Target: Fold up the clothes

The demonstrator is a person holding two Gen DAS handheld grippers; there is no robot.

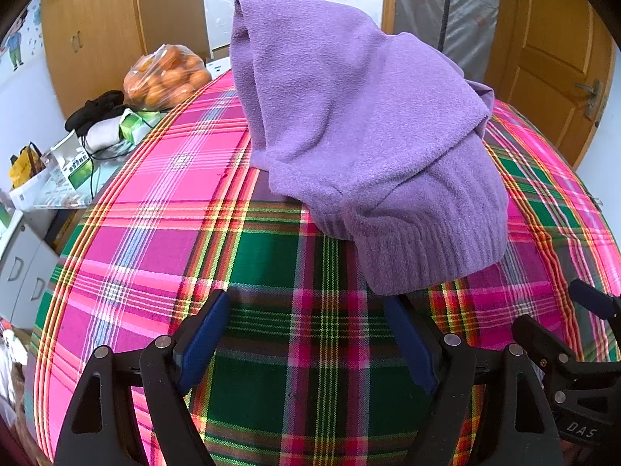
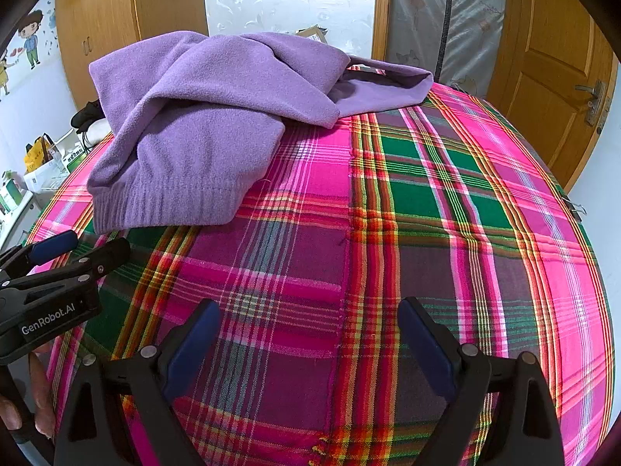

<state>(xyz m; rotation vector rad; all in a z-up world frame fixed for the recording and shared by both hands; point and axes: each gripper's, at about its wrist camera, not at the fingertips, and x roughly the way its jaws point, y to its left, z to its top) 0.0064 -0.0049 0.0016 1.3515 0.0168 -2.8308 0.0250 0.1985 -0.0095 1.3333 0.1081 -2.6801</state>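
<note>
The left gripper and the right gripper both stand wide open with nothing between their blue pads, hovering side by side over the near part of the plaid bedspread. Past the bedspread's far left corner a clear bag of oranges sits among boxes and dark and white cloth on a side surface. The purple sweater lies crumpled toward the far edge, its ribbed hem just ahead of the left gripper's right finger, and well ahead and left of the right gripper.
</note>
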